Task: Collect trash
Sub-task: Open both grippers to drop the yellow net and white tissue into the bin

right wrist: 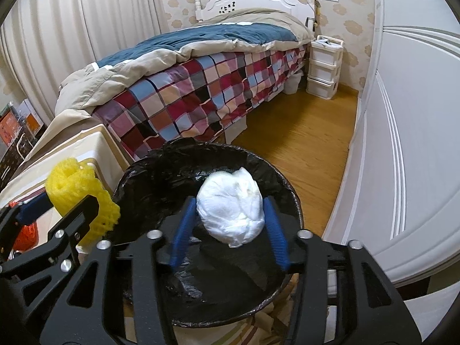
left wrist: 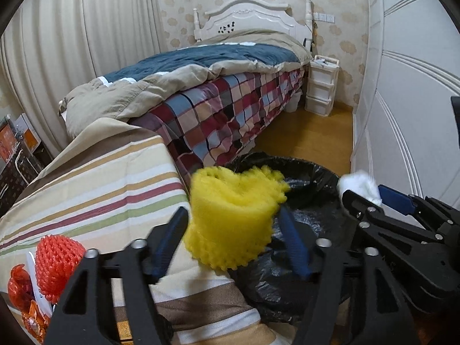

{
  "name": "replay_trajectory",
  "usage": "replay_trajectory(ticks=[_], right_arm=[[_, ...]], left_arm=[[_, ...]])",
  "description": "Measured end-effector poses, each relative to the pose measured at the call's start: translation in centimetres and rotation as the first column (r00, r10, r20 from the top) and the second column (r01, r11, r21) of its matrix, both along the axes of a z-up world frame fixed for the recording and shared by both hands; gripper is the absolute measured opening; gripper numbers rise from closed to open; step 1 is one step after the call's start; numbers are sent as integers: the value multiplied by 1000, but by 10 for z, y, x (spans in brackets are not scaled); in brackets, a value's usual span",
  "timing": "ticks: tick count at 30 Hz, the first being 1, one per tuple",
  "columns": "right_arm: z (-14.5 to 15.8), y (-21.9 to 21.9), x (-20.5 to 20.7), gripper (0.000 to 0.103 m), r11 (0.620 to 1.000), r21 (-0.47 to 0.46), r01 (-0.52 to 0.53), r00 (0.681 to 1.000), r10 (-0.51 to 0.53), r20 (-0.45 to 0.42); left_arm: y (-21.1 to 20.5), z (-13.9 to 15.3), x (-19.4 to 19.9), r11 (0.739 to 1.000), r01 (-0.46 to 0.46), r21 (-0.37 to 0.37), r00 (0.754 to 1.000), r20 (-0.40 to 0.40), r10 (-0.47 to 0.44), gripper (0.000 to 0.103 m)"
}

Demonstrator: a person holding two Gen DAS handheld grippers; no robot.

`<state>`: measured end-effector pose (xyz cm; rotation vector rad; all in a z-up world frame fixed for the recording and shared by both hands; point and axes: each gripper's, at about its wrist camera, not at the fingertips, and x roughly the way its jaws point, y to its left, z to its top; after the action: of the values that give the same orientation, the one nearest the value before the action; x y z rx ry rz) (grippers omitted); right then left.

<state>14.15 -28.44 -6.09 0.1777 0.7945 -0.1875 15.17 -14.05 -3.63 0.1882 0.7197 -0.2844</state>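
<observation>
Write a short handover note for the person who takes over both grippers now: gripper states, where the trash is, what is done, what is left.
Left gripper: open, yellow foam net loose between its fingers, at the bin's rim.
Right gripper: open, white tissue wad between its fingers, over the bin.
Done: both pieces brought to the black-lined bin.
Left: confirm both land inside; then fetch the red foam net and orange wrappers from the striped cloth.

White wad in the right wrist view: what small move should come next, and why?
Probably keep the right gripper open and hold it there so the white wad falls: it hangs directly over the black-lined bin, and the blue fingers look clear of its sides.
</observation>
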Motion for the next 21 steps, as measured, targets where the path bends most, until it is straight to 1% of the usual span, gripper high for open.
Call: replay_trajectory(ticks=[2,5,8,14,15,16,17,21], right_arm=[[0,-2,0,52,1000,-1,6,1000,-6,0],[0,-5,-1,58,1000,-4,19,1000,-19,2],[1,-8,-3,59,1000,-6,29,1000,-29,6],[4,-14,-7,60,999,-8,51,999,-51,14],[5,-15,-7,62,998,-9,55,998,-55,16],[5,-16,-8,66,998,-9,57,998,-57,18],[6,-17,-9,67,998,-9,59,998,-59,20],[8,-18,-12,68,998,-12,67,997,-67,25]], left_arm=[[-1,0,0,1000,0,-1,1000,7,0,75],[-1,0,2,1000,-4,2,1000,3,4,78],[-1,0,2,1000,-6,6,1000,5,6,81],[-2,0,1,1000,-2,20,1000,12,2,82],[-2,0,0,1000,-2,21,1000,14,2,82],[-2,0,0,1000,-2,24,1000,16,1,82],[-2,0,-1,1000,-1,25,1000,18,1,82],[-2,2,-2,1000,1,27,1000,23,-2,82]])
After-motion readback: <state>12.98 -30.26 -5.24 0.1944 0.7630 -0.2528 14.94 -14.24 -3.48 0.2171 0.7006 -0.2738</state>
